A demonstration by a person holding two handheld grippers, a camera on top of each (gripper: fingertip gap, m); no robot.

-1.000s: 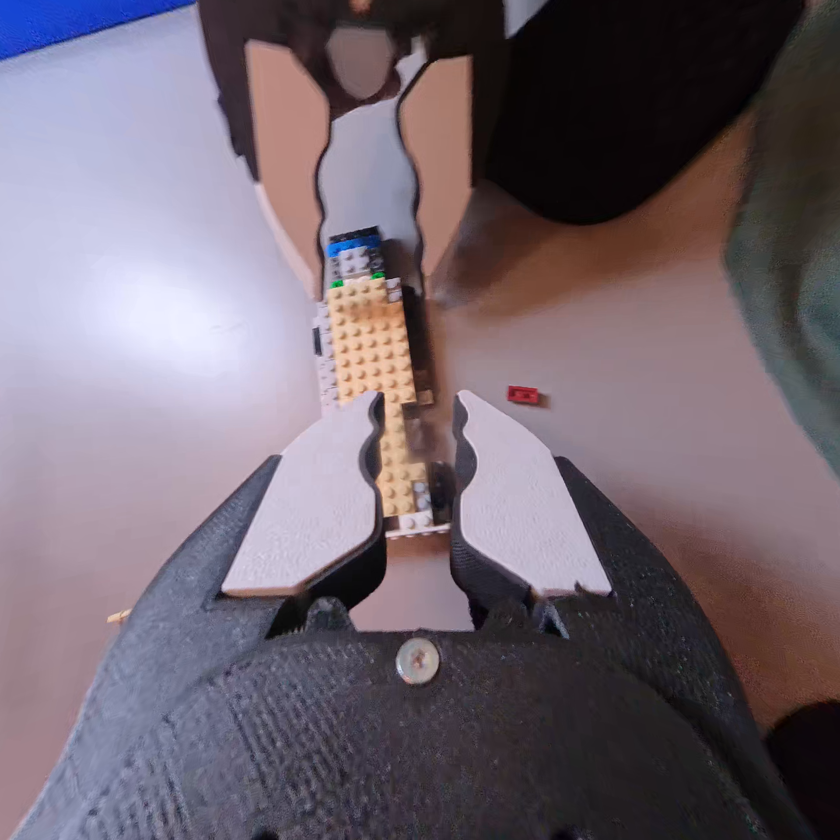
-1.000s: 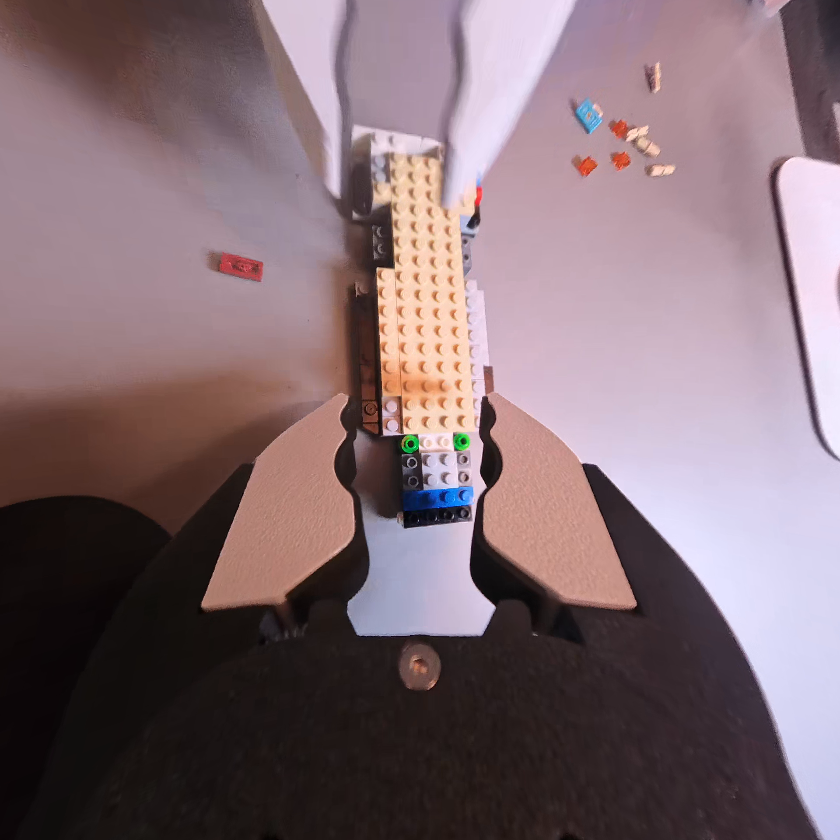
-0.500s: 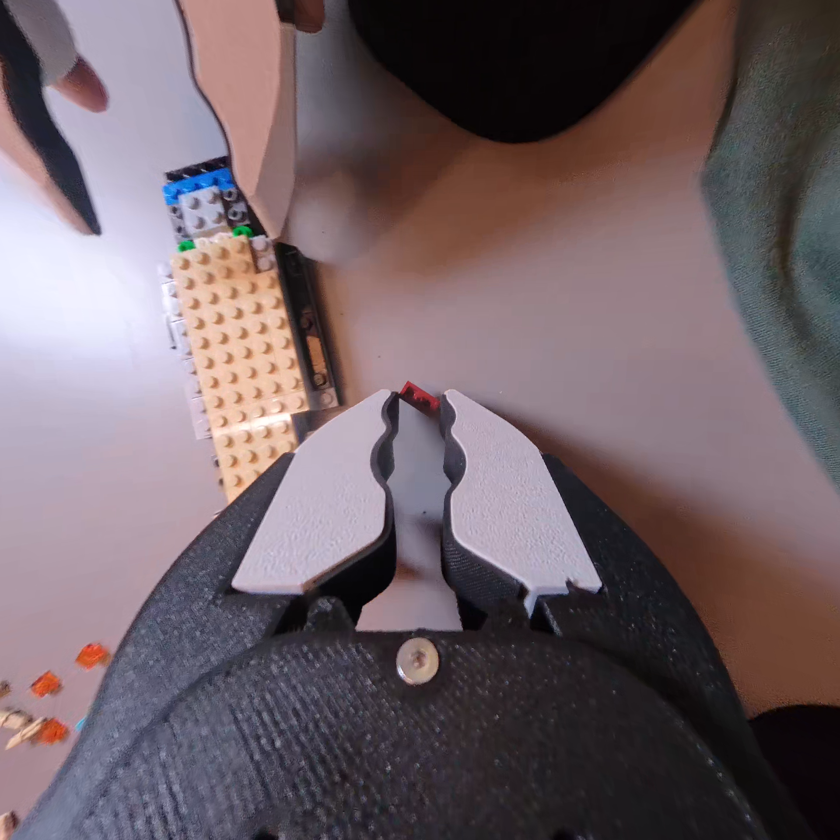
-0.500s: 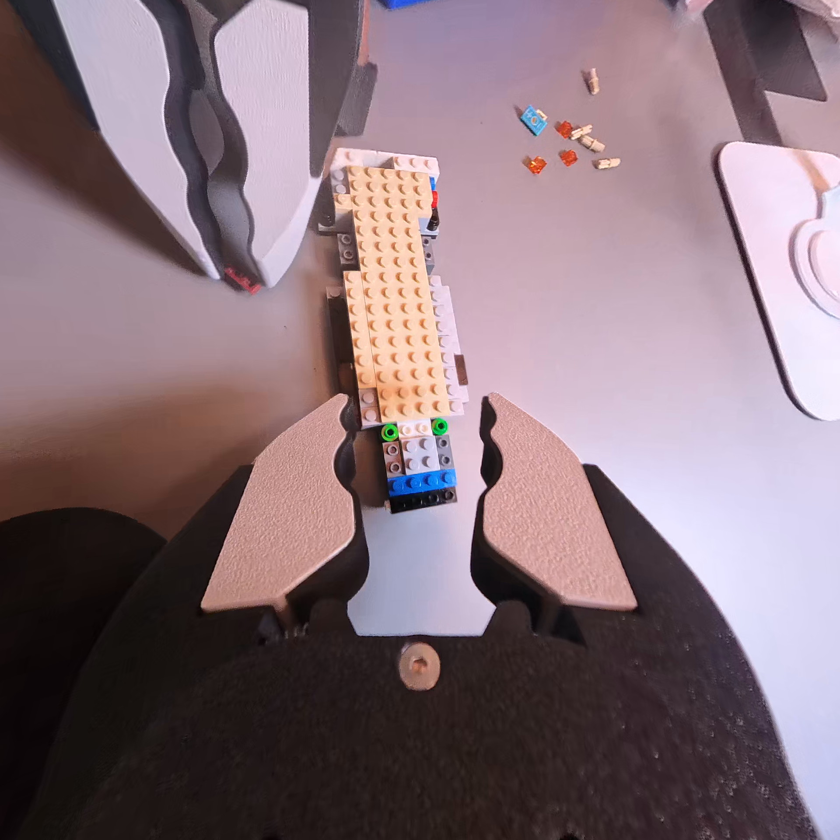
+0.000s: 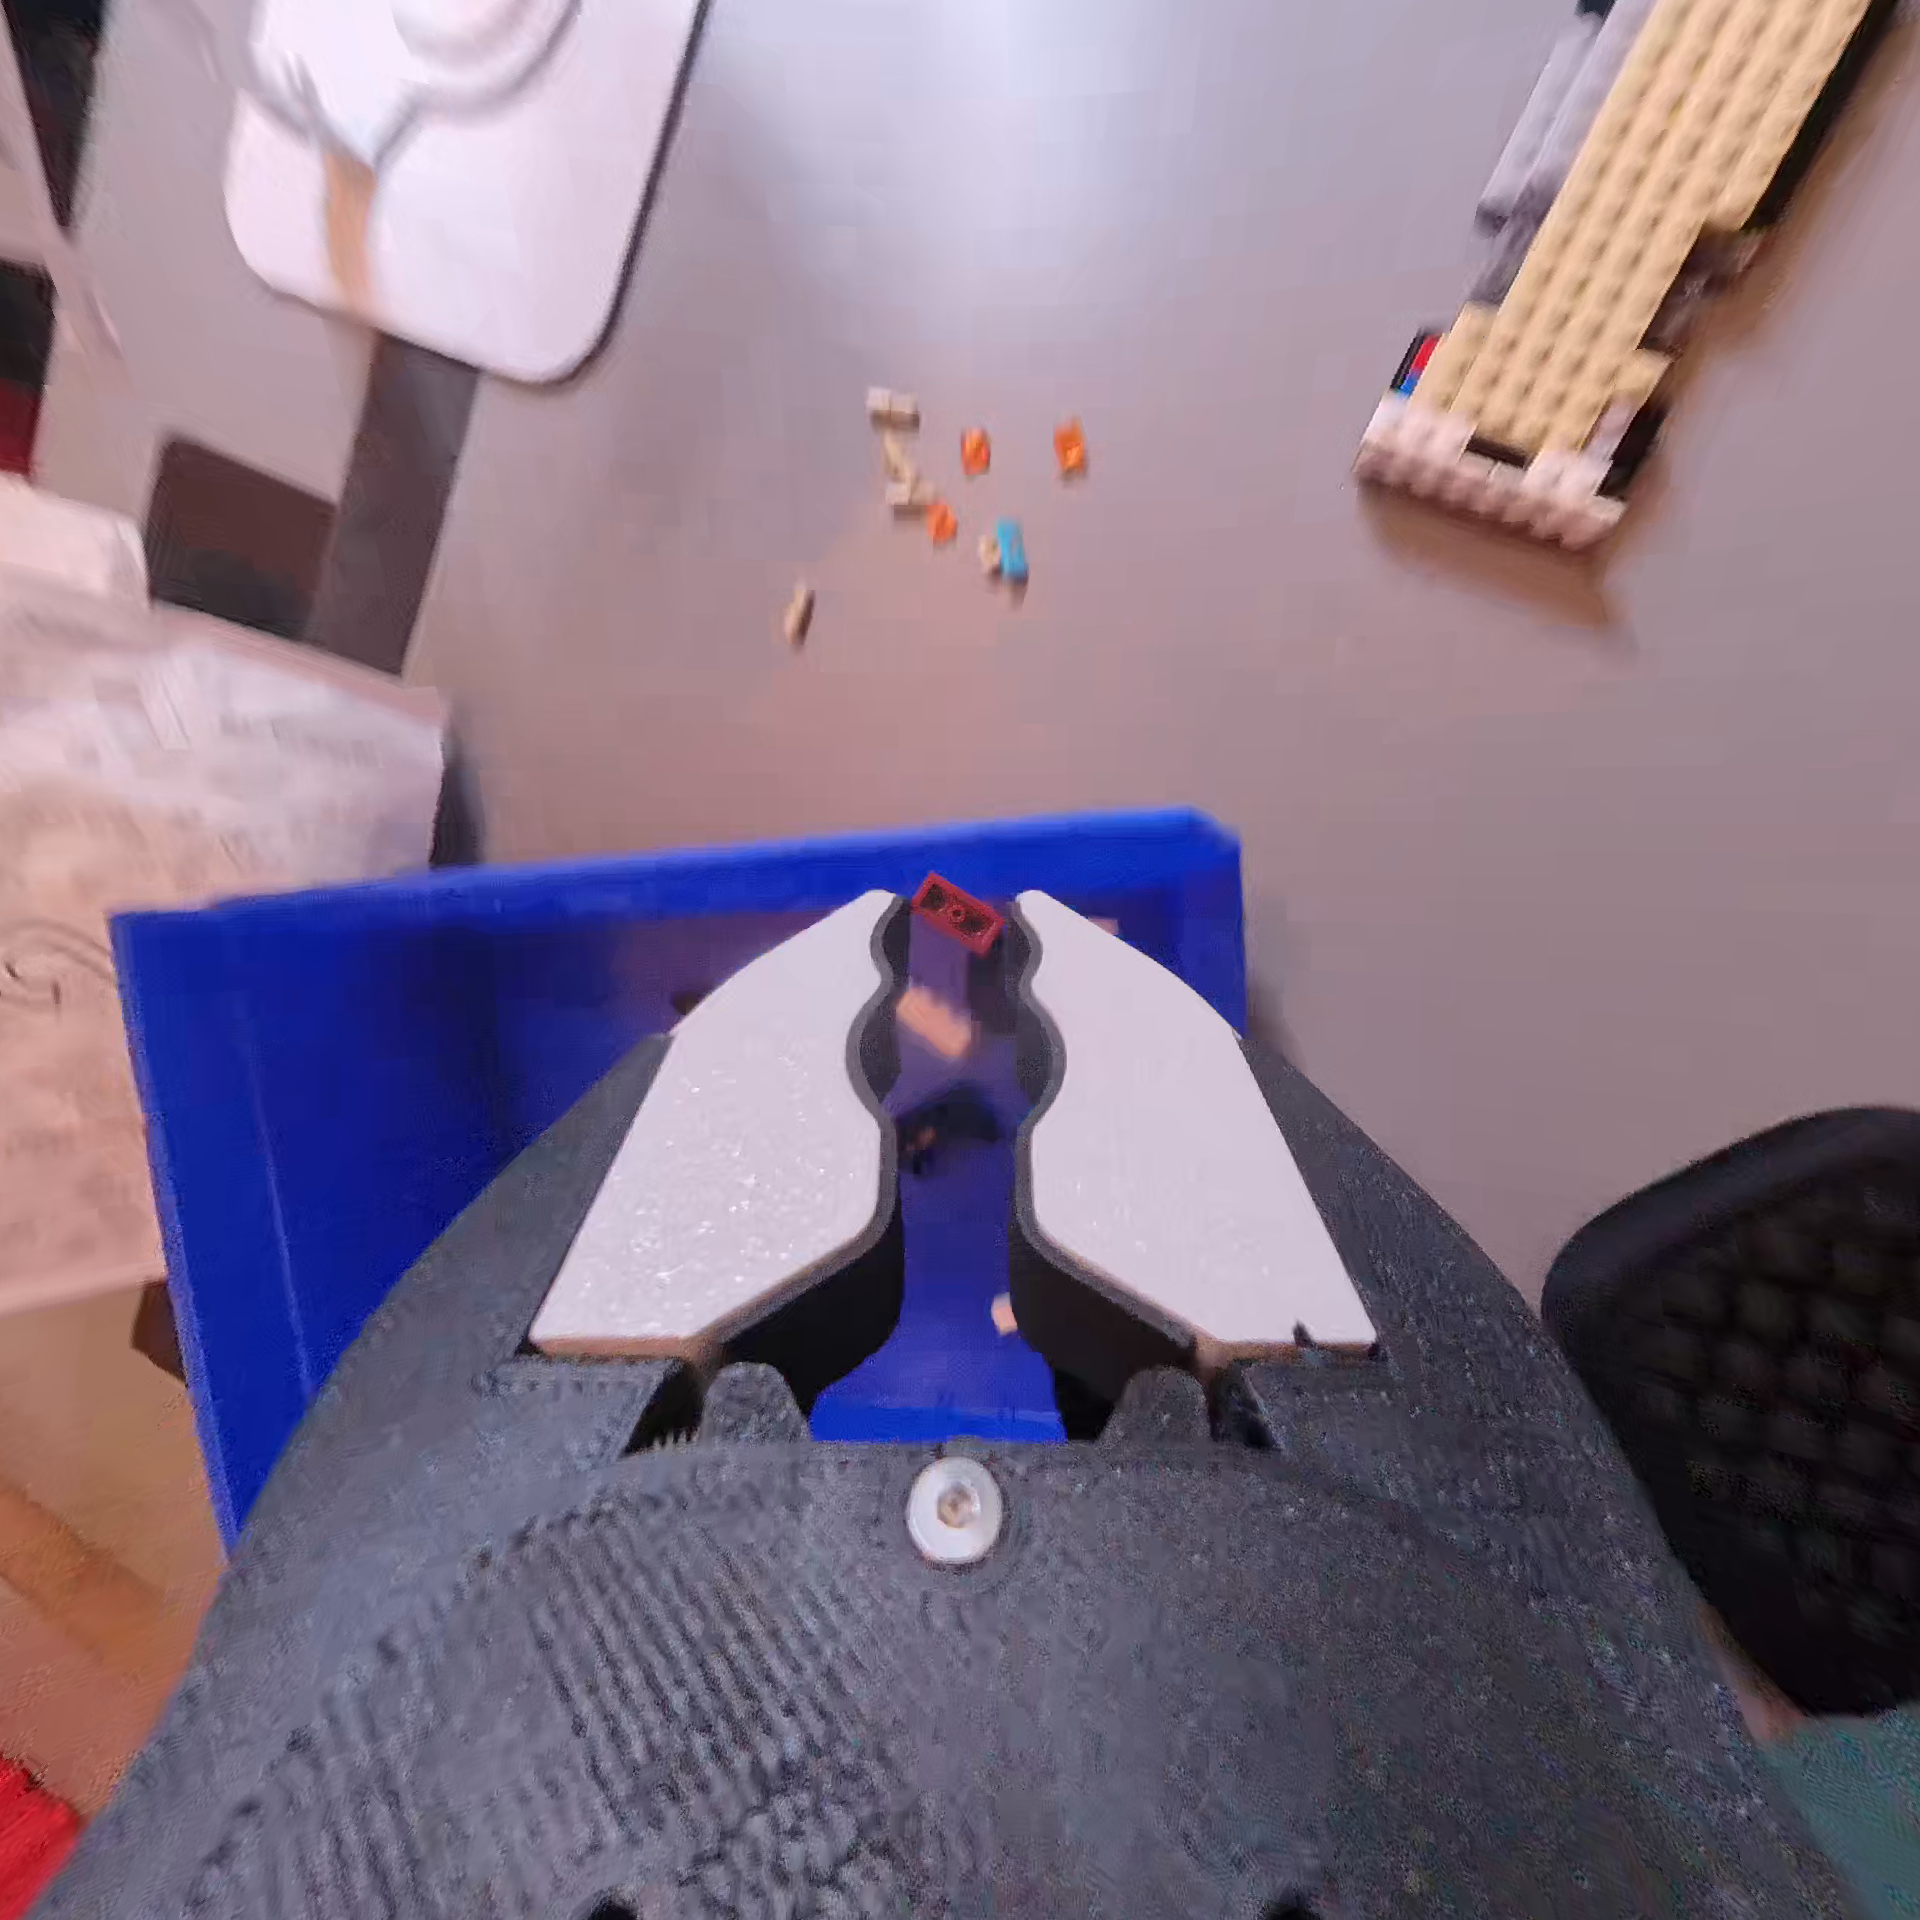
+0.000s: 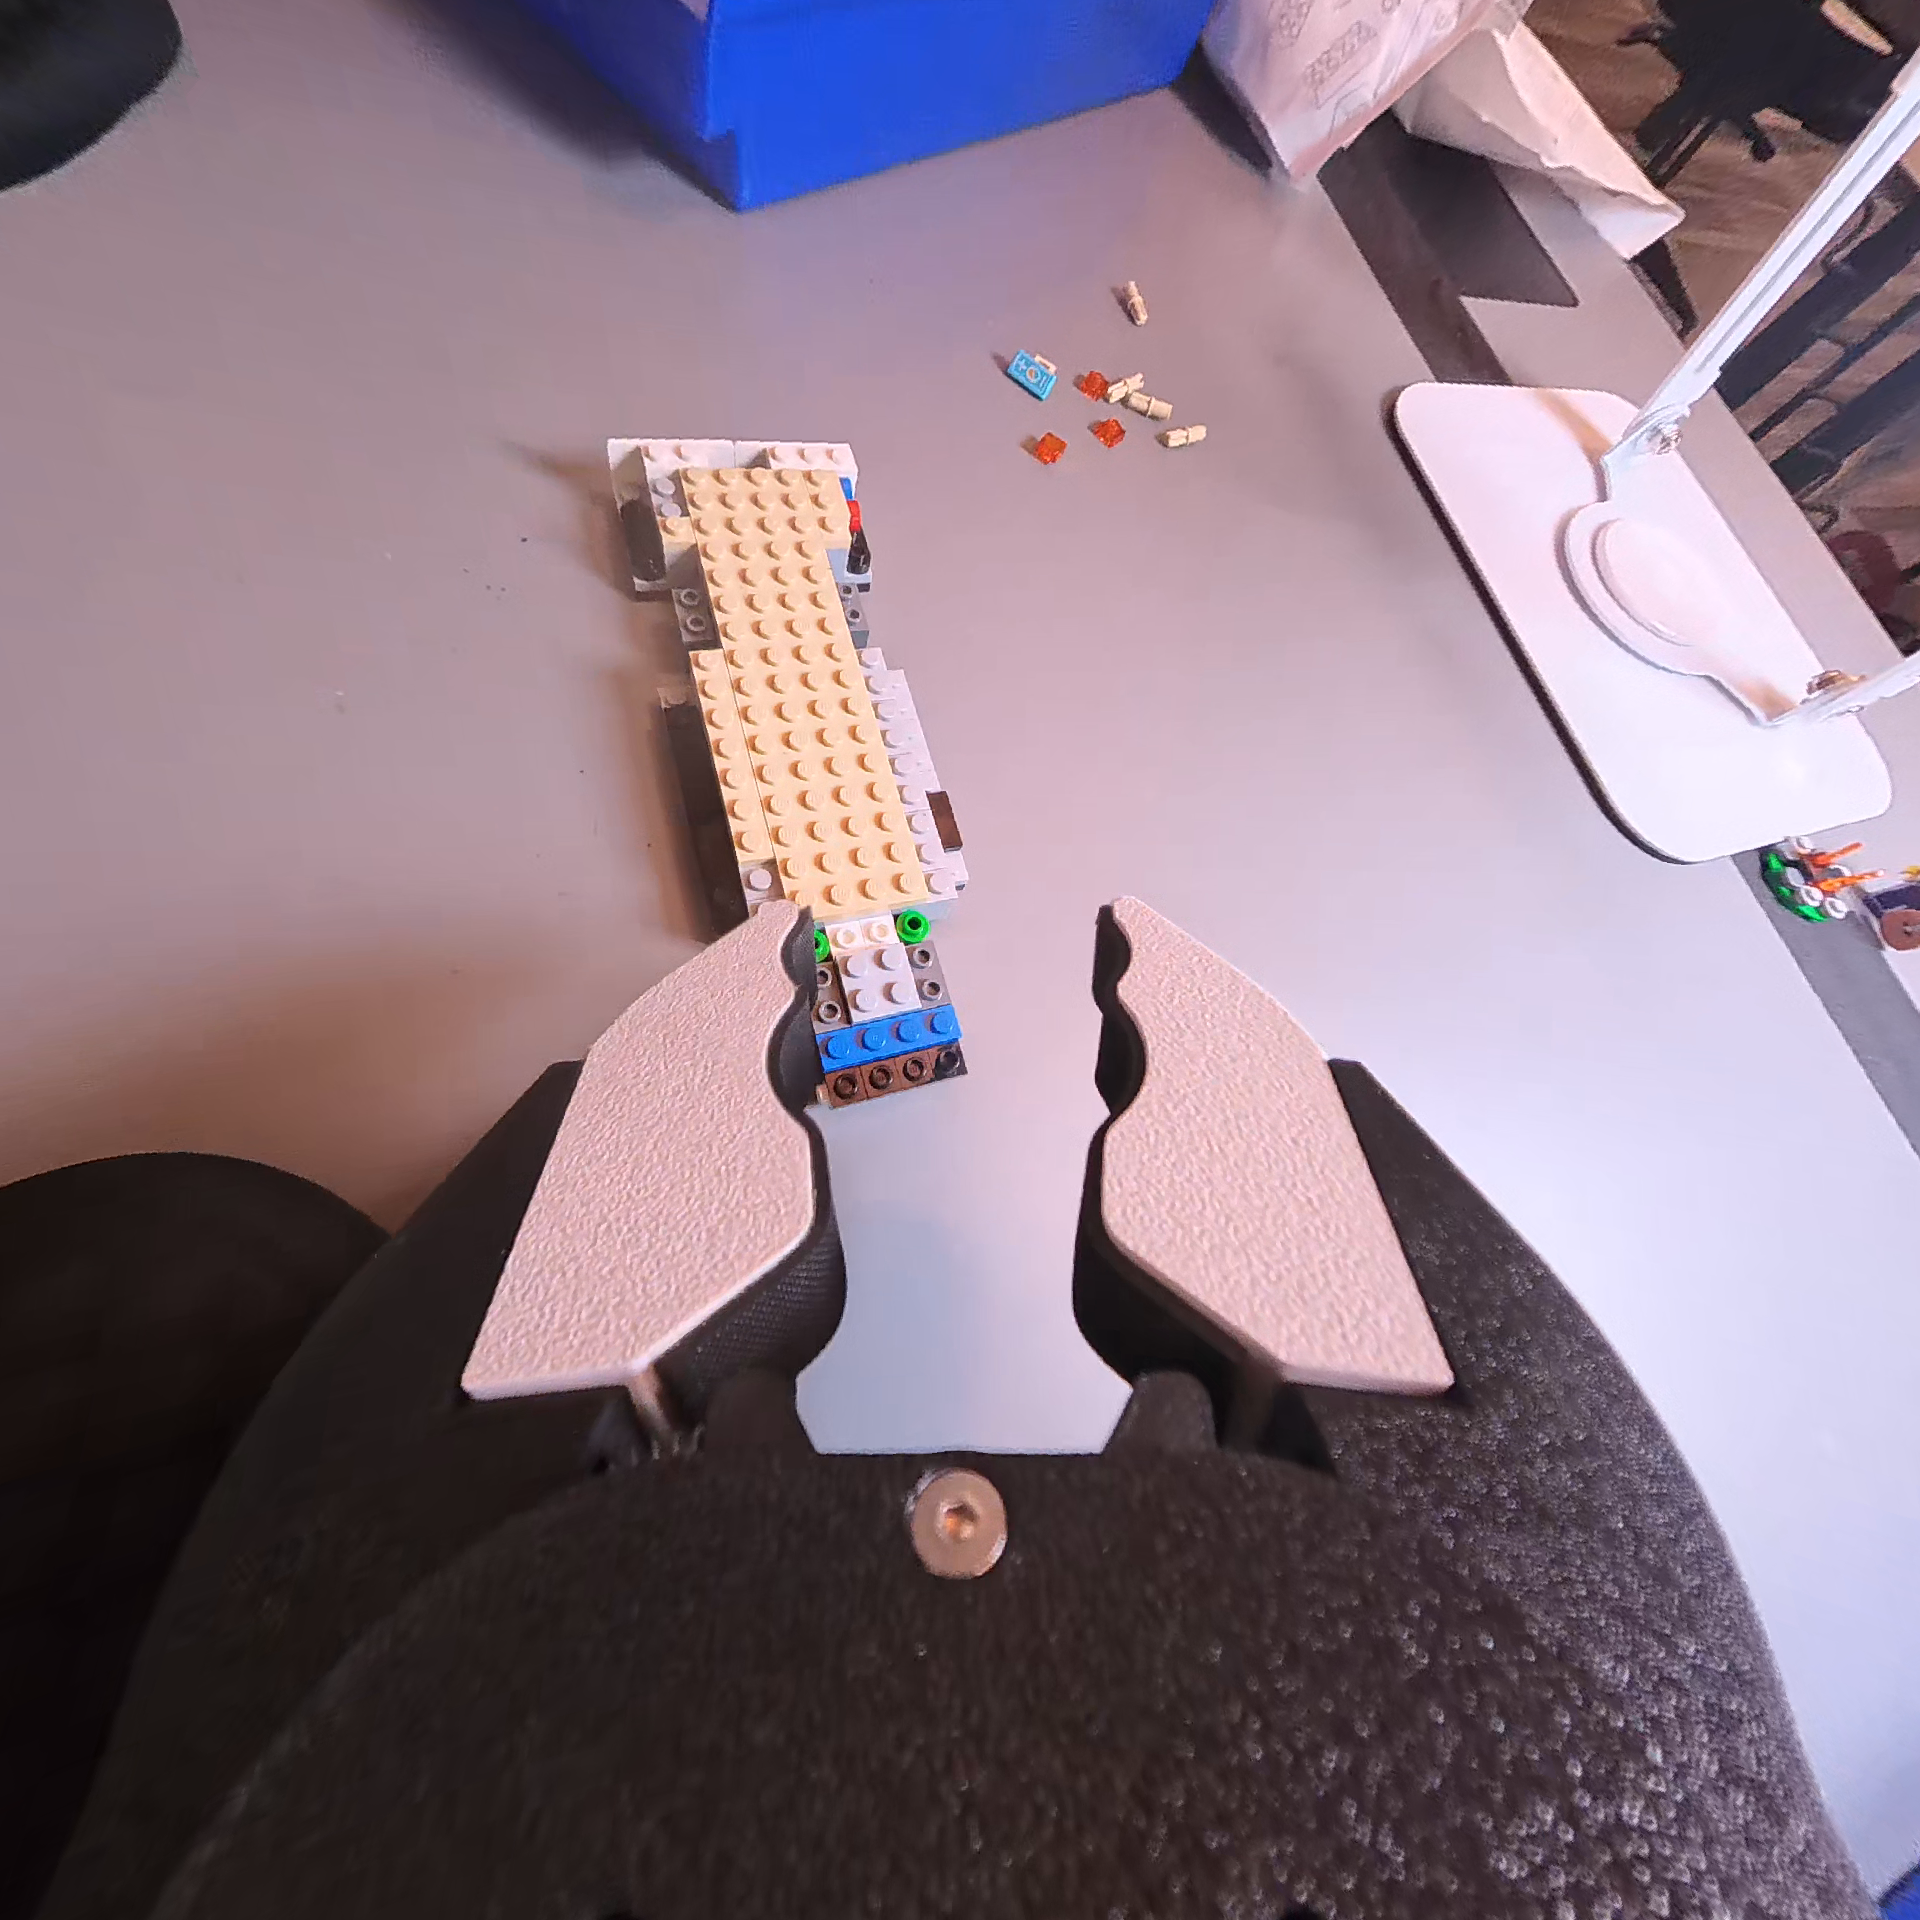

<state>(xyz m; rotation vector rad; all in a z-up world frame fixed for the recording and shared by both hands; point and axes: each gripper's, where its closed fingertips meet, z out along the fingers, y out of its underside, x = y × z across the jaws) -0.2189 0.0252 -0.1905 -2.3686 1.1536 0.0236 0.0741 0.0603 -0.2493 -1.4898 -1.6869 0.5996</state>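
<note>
In the left wrist view, the left gripper (image 5: 958, 914) stands narrow, its pale fingers (image 5: 1122, 1049) pinching a small red brick (image 5: 958, 914) at the very tips, tilted, underside toward the camera. It hangs over the open blue bin (image 5: 665, 868), whose far wall runs behind the fingertips. Down between the fingers a tan piece (image 5: 935, 1023) and a dark one lie on the bin floor, both blurred. Beyond the bin, at 12 o'clock, loose orange, tan and light-blue bits (image 5: 966, 488) are scattered on the grey table (image 5: 1247, 727). At 1 to 2 o'clock lies the tan studded build (image 5: 1579, 260), cut off by the upper edge. At 10 to 11 o'clock sits a white lamp base (image 5: 457, 187), smeared by motion, with crumpled white paper (image 5: 156, 779) at 9 o'clock.

In the right wrist view, the right gripper (image 6: 951, 935) is spread wide and grips nothing. The near end of the tan studded build (image 6: 800, 707), with green studs, a blue row and a black row, lies beside the left-hand finger (image 6: 686, 1091); whether that finger touches it cannot be told. The other finger stands well apart from it. Loose bits (image 6: 1101, 400) lie at 12 to 1 o'clock, the lamp base (image 6: 1621, 623) at 2 o'clock, and the blue bin (image 6: 883, 94) at 12 o'clock, cropped by the top edge. Small colourful pieces at 3 o'clock by the table edge are too small to name.
</note>
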